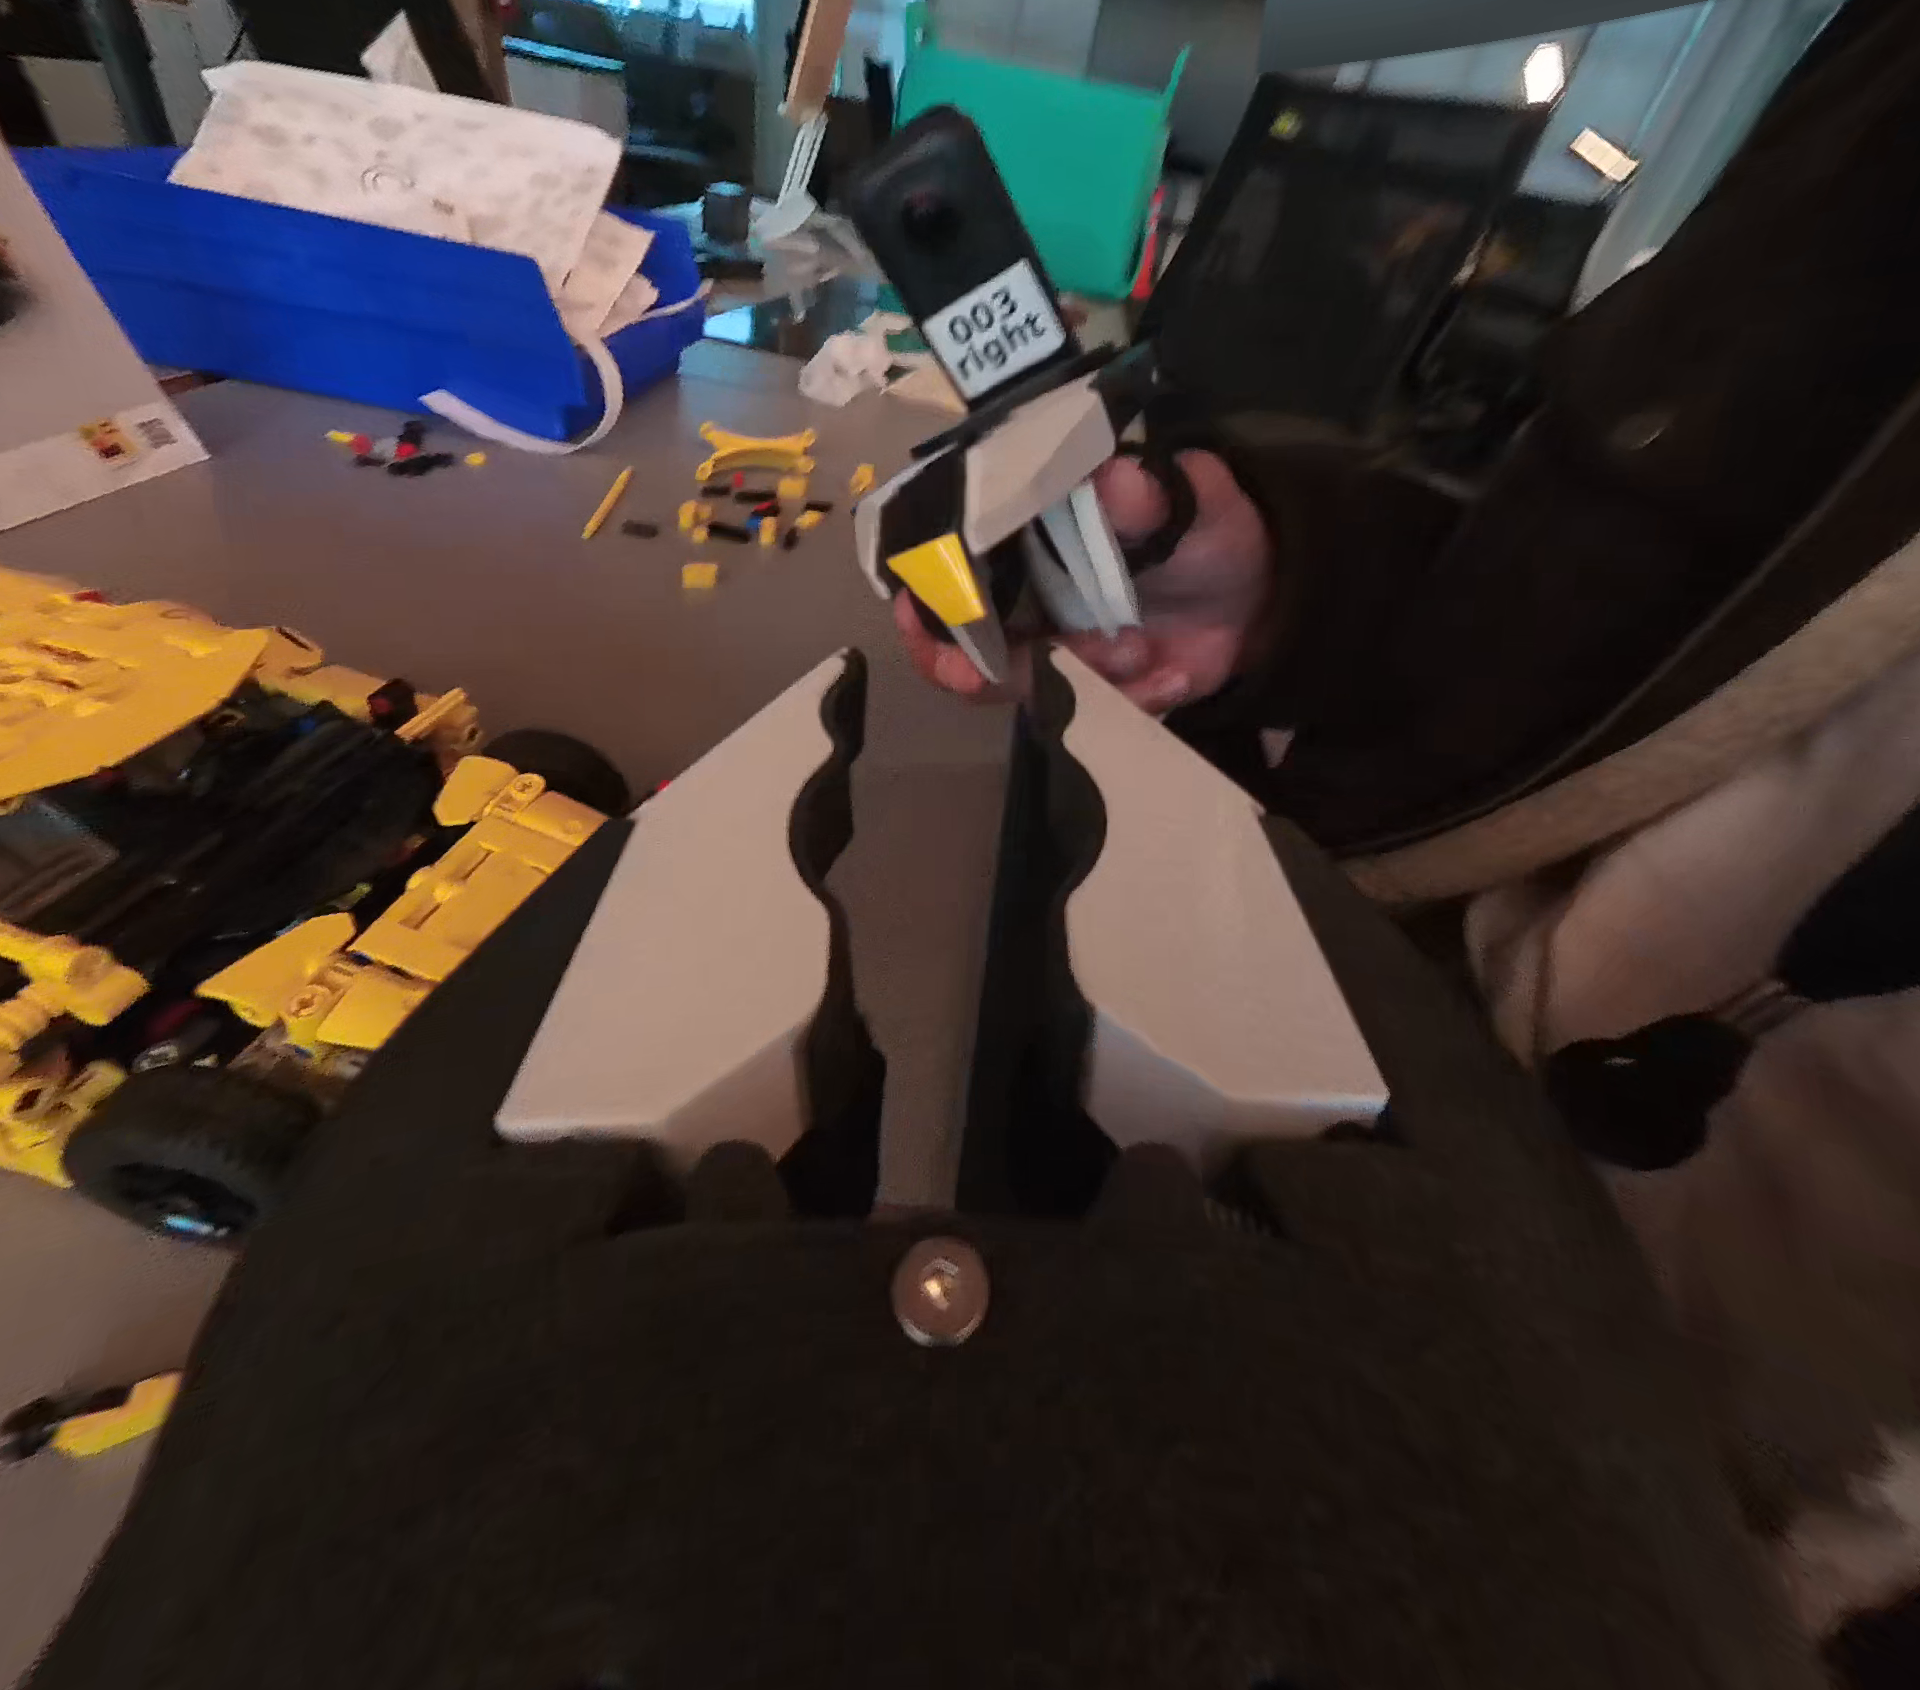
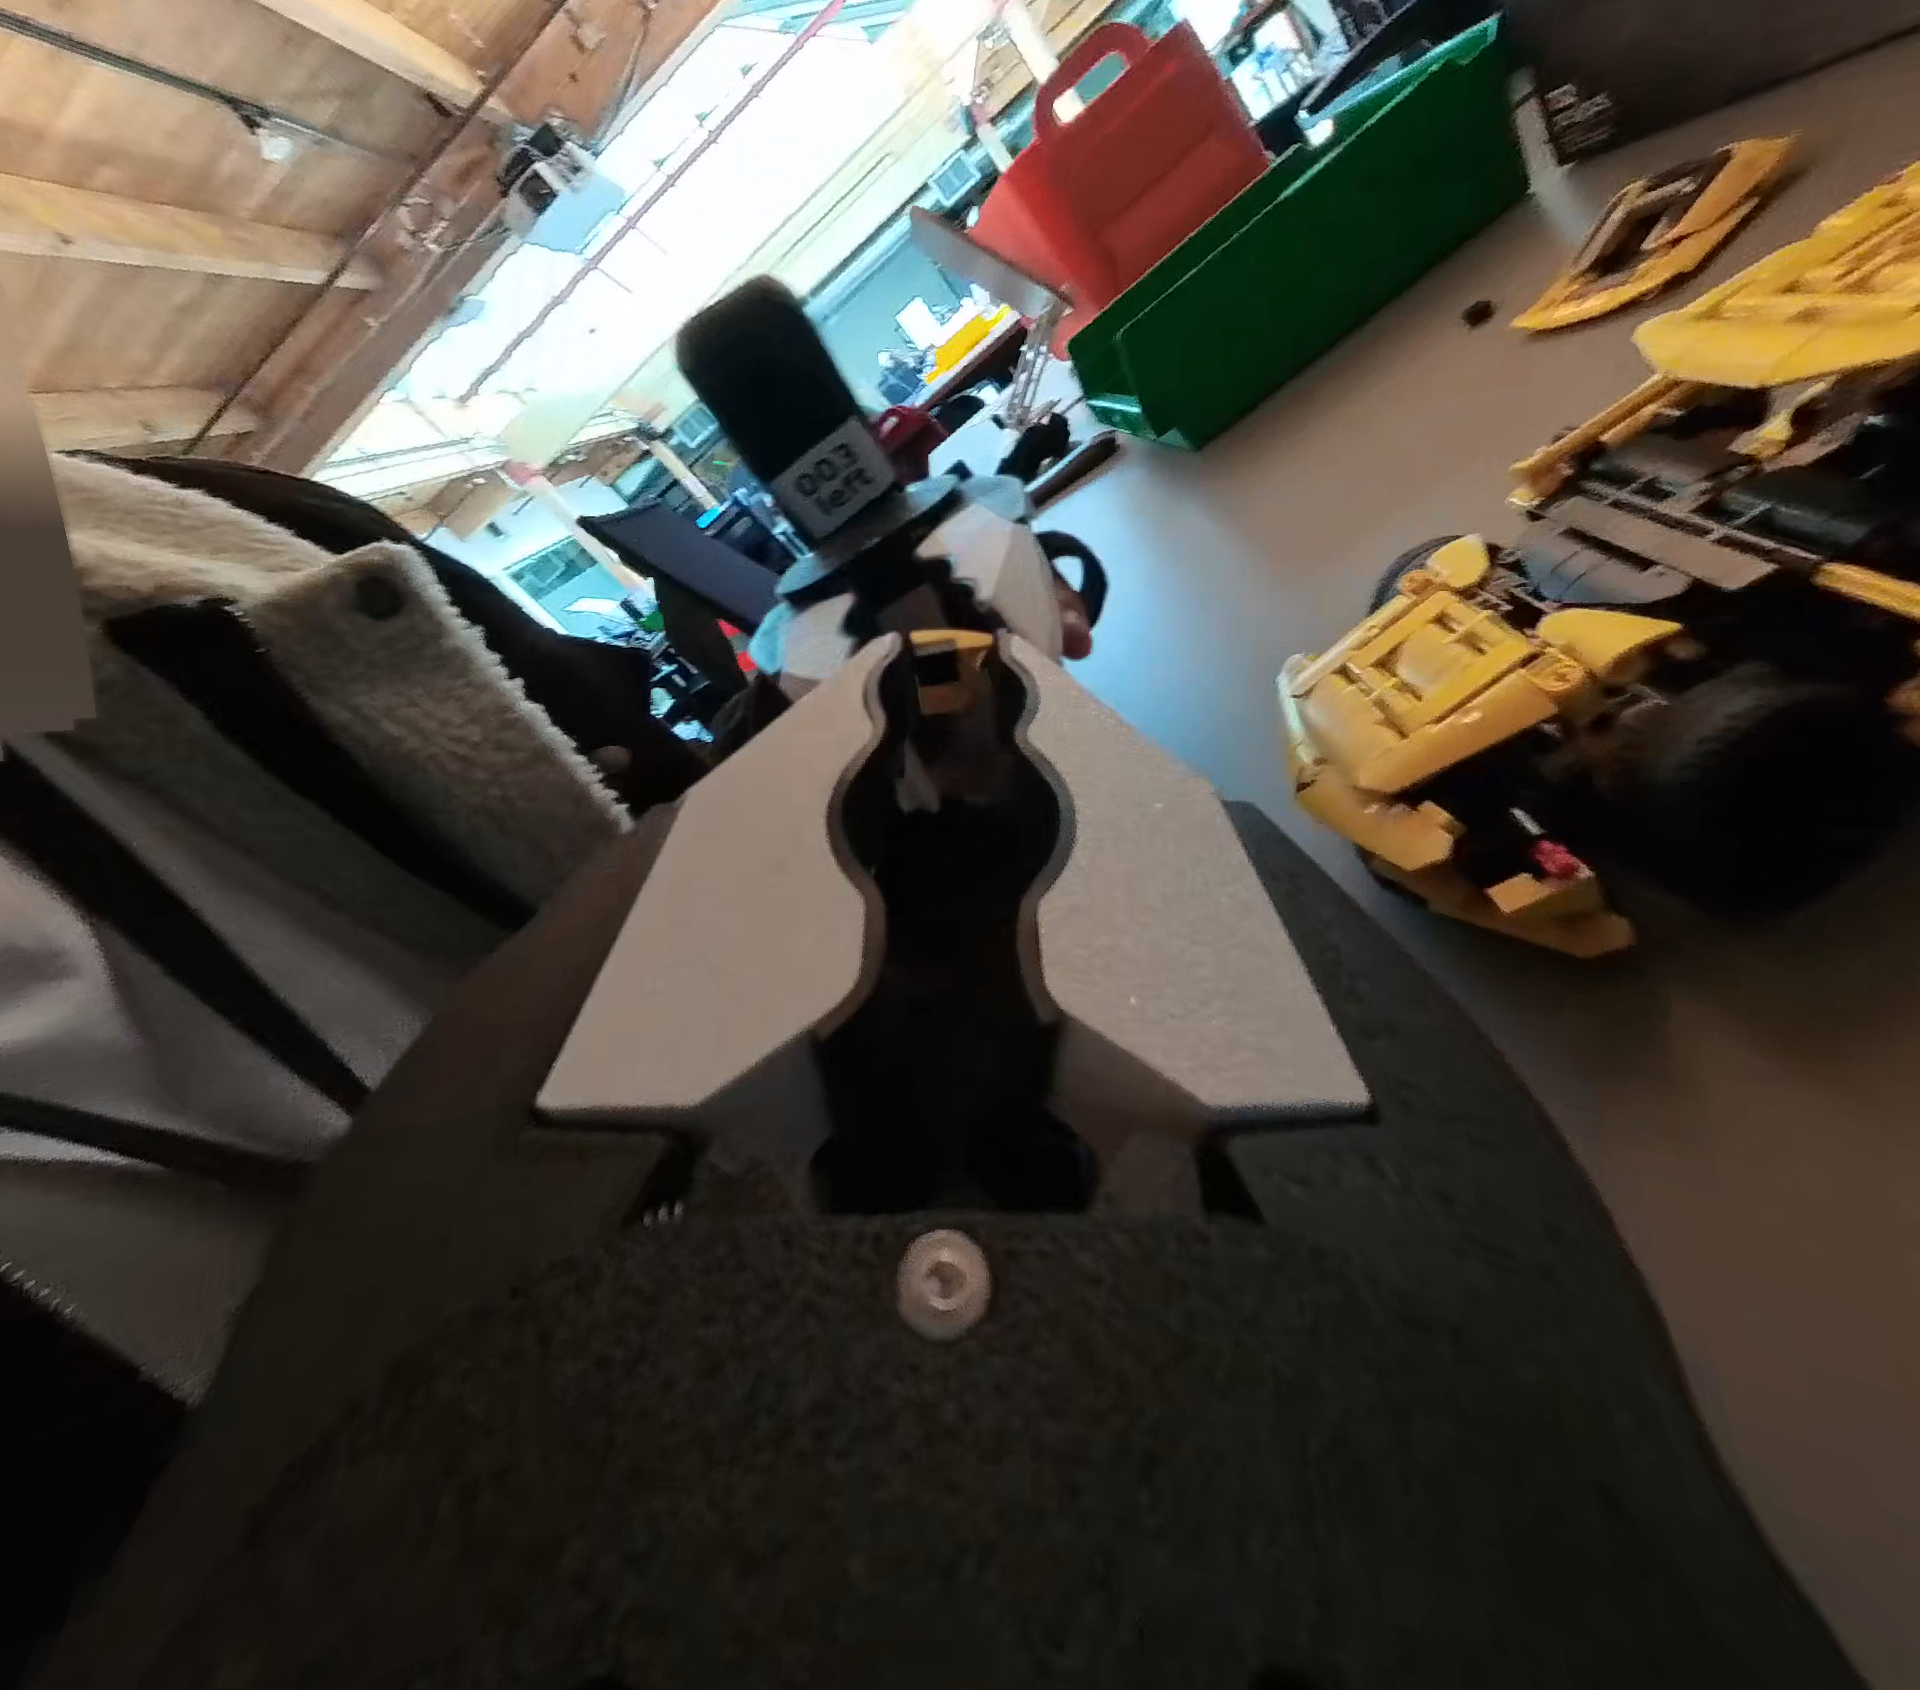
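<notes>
My right gripper (image 2: 948, 658) is shut on a small yellow brick piece (image 2: 945, 676), pinched between its fingertips and held in the air. In the left wrist view this gripper (image 1: 961, 617) is held by a hand (image 1: 1195, 591) just beyond my left gripper's tips, with the yellow piece (image 1: 935, 578) at its front. My left gripper (image 1: 951, 674) is open, with grey table showing in the gap, and points at the right gripper. It also shows in the right wrist view (image 2: 914, 601), close behind the yellow piece. A partly built yellow and black model car (image 1: 260, 892) lies on the table to the left.
Loose yellow, black and red pieces (image 1: 748, 497) lie mid-table. A blue bin (image 1: 343, 300) holding paper bags stands at the back left. The right wrist view shows the car (image 2: 1558, 705), a yellow panel (image 2: 1662, 227), a green bin (image 2: 1299, 290) and the person's jacket (image 2: 312, 705). My left and right fingertips are right by each other.
</notes>
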{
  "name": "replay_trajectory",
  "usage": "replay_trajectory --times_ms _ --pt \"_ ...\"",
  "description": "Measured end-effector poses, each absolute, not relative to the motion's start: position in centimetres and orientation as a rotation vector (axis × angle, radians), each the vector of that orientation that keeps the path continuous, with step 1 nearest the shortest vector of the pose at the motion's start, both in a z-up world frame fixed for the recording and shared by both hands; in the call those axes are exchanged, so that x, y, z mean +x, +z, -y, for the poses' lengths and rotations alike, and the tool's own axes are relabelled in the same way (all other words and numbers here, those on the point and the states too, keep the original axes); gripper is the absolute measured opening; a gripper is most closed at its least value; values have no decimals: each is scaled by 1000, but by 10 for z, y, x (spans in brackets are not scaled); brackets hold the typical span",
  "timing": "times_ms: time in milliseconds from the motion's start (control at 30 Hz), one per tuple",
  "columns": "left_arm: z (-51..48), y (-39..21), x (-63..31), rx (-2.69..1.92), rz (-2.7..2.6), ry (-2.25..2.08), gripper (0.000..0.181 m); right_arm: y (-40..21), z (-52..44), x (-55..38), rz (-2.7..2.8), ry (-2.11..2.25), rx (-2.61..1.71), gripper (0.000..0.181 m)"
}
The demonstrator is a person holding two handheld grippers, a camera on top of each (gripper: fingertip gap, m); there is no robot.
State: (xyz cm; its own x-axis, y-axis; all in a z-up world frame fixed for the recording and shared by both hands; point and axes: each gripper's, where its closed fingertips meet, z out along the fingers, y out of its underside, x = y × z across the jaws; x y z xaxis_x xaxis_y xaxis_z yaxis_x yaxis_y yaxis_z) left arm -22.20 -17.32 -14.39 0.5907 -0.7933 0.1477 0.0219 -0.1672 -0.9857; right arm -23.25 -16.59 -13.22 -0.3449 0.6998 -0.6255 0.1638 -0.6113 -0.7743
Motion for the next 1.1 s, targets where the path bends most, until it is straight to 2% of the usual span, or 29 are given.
replay_trajectory --times_ms 167,267,333,400,767,867,1033,1100 --pt "160 -145 -227 -1604 -690 -402 31 -143 158 -238 1089 1917 -1620 14" --pt "155 -146 -227 -1613 -705 -194 23 -146 158 -239 1086 1928 -1643 14" --pt "155 -146 -223 -1596 -732 -163 13 -145 158 -238 1072 1962 -1654 14" --pt "153 -149 -225 -1614 -725 -145 10 -147 154 -238 1054 1949 -1676 14" --pt "149 -161 -245 -1730 -686 -205 6 -154 146 -239 993 1992 -1749 12" --pt "138 -167 -319 -1843 -563 -37 6 -149 138 -236 917 2032 -1735 16" --pt "141 -224 -578 -2293 -325 632 6 -146 139 -233 880 2139 -1735 15" --pt "151 -242 -648 -2443 -317 842 6 -147 140 -233 887 2142 -1744 16"
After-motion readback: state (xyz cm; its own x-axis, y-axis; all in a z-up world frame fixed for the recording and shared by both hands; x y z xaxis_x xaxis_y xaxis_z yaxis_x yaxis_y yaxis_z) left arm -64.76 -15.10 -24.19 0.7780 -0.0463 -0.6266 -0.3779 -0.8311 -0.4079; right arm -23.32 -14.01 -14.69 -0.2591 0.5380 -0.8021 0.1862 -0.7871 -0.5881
